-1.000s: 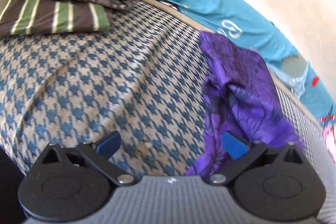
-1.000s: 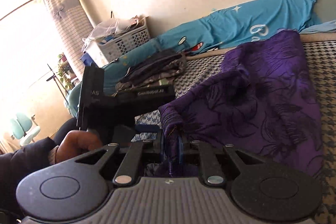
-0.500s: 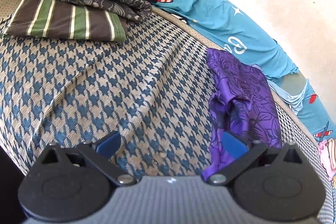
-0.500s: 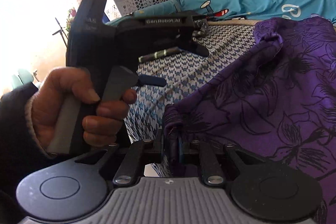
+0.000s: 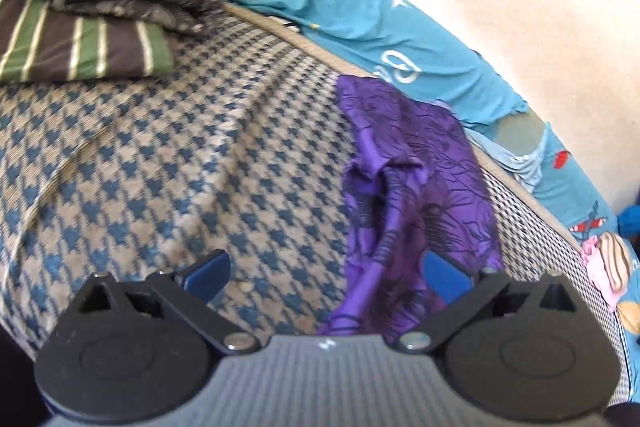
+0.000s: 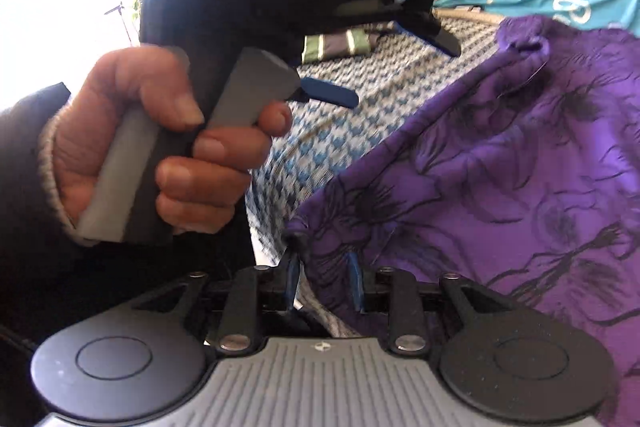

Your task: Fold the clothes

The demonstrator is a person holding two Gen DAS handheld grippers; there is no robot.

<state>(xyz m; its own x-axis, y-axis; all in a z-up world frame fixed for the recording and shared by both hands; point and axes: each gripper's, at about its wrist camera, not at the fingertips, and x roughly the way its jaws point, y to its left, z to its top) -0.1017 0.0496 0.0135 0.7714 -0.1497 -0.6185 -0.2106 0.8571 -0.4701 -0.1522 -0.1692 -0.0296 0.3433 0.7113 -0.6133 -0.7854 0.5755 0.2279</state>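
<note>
Right wrist view: our right gripper (image 6: 322, 285) pinched the purple garment (image 6: 500, 163) narrowly at 6 o'clock; our left gripper (image 5: 324, 269) gaped wide, empty, over the houndstooth bed (image 5: 180, 155).

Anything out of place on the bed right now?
The purple garment lies bunched and twisted along the bed's far edge, one corner pinched in the right tongs. The folded stack sits neatly. The left tongs hang open, holding nothing.
</note>
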